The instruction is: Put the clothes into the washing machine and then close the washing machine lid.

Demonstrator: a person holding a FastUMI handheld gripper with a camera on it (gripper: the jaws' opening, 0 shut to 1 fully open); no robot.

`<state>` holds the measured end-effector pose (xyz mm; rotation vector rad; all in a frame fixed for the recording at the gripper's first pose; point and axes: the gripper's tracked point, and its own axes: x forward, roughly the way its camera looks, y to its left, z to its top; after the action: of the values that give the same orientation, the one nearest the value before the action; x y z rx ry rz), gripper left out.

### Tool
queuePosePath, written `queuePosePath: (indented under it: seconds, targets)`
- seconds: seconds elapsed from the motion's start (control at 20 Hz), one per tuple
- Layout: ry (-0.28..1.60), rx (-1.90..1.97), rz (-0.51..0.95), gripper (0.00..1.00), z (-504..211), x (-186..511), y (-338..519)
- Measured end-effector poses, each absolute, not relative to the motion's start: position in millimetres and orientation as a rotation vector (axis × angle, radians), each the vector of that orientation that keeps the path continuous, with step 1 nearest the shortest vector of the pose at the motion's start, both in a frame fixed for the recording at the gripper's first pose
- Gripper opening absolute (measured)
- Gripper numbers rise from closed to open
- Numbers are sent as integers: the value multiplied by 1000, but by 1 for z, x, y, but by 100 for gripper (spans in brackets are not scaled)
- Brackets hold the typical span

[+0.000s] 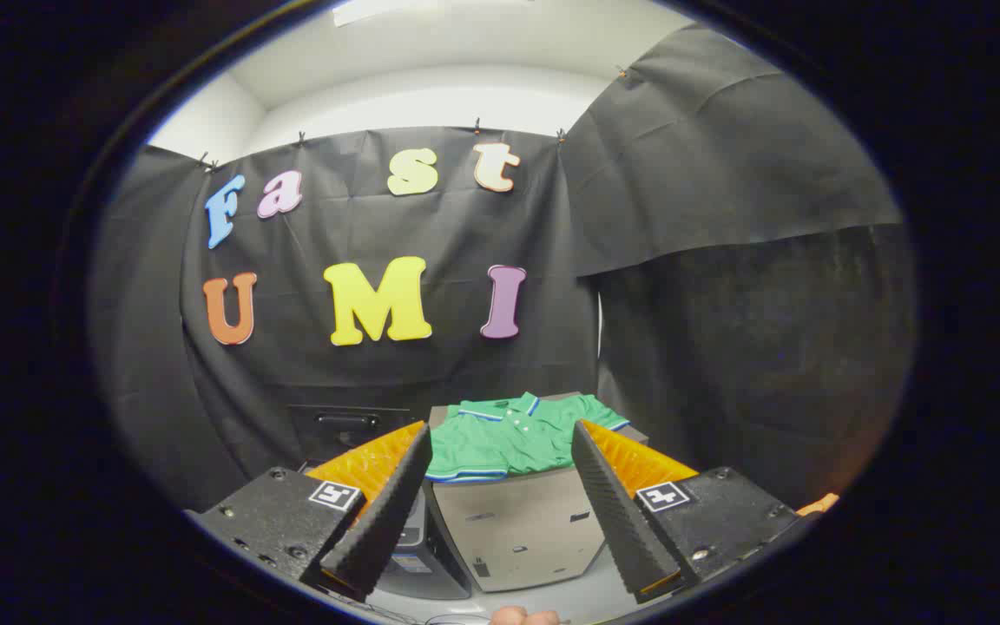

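The tool [500, 438] is held with its two fingers spread wide apart; nothing lies between them and neither finger touches any item. The left finger [391, 503] and the right finger [617, 508] both point forward toward a box-shaped unit [517, 529] that stands directly ahead, seen through the gap between them. The unit is light grey-beige on its front face, which carries small dark marks too small to make out. A green polo shirt [513, 434] lies spread flat on top of this unit, beyond the fingertips and clear of them. The shirt has a collar with blue and white trim, a short button placket and striped edging at the sleeve cuff; its lower edge hangs slightly over the front of the unit. To the left of the unit, partly hidden behind the left finger, stands a darker appliance [417, 555] with a label on its front; whether this is the washing machine cannot be determined. Behind it, against the black cloth wall [752, 347], a dark case with a handle [345, 421] is visible. A pale surface [587, 599] runs beneath the unit.
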<state>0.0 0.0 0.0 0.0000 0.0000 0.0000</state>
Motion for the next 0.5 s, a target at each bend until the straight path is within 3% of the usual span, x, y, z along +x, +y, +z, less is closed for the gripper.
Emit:
queuePosePath:
  seconds: [0.5]
  targets:
    - [1,8,1,100,2,4,2]
